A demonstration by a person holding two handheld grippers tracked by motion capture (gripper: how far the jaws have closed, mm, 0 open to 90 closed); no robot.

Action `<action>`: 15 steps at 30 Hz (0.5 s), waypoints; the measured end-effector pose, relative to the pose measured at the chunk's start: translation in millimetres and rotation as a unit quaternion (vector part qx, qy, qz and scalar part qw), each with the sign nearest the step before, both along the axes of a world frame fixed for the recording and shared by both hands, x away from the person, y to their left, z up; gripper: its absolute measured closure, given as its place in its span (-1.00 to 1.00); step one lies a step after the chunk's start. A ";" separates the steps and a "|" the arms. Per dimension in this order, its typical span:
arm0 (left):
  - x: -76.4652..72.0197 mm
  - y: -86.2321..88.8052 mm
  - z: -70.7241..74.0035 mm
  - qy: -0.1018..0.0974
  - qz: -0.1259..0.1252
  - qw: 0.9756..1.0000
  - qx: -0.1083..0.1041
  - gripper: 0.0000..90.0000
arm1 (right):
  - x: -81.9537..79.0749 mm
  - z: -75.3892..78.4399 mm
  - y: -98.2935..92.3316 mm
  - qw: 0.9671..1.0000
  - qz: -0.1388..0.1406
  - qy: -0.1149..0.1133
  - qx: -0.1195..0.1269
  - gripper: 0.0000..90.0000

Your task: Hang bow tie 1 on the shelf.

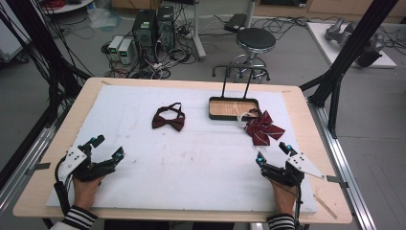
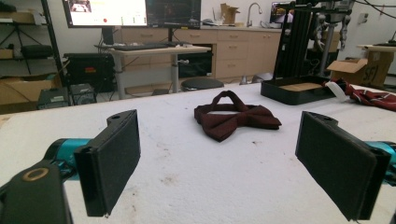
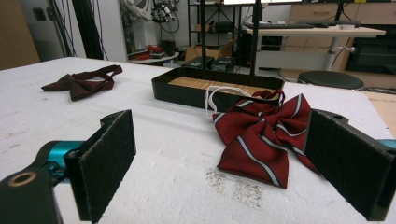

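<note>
Left hand-held gripper (image 1: 109, 147), right hand-held gripper (image 1: 272, 152) released; dark bow tie (image 1: 168, 118) long axis lies left-right.

My wooden table (image 1: 43, 158) carries a white foam sheet (image 1: 191, 163), and on that lie a dark bow tie (image 1: 168, 118), a black tray (image 1: 233, 108) with an upright handle, and a striped bow (image 1: 262, 128) touching the tray's corner.

We see the white table (image 1: 201, 187) from above, looking forward and down. Left gripper view sits low, close behind its pads (image 2: 112, 163), facing the dark bow tie (image 2: 236, 119) ahead between them. Right gripper view, equally low, faces the striped bow (image 3: 266, 135); both share the black tray (image 3: 210, 91).
</note>
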State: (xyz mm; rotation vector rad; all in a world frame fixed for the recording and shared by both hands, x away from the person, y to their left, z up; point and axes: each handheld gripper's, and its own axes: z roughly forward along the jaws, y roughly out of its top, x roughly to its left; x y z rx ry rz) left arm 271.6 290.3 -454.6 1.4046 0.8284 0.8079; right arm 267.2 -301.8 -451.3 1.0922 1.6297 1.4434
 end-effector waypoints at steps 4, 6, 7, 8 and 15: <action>-0.4 -0.3 0.0 -0.001 0.000 1.000 0.002 -0.68 | 0.2 0.0 -0.5 1.000 0.000 -0.001 0.000 -0.81; 0.0 -0.5 0.2 0.000 -0.001 1.000 0.003 -0.68 | 0.0 0.0 -0.1 1.000 0.000 -0.001 0.000 -0.81; 0.5 -0.6 0.3 0.003 -0.001 1.000 0.004 -0.68 | 0.0 0.0 -0.1 1.000 0.000 -0.001 0.000 -0.81; 0.9 -0.6 0.4 0.005 -0.001 1.000 0.004 -0.68 | -0.5 0.0 0.1 1.000 -0.001 -0.002 0.001 -0.81; 1.2 -0.7 0.6 0.006 0.000 1.000 0.005 -0.68 | -1.0 -0.2 0.0 1.000 -0.011 -0.006 0.000 -0.81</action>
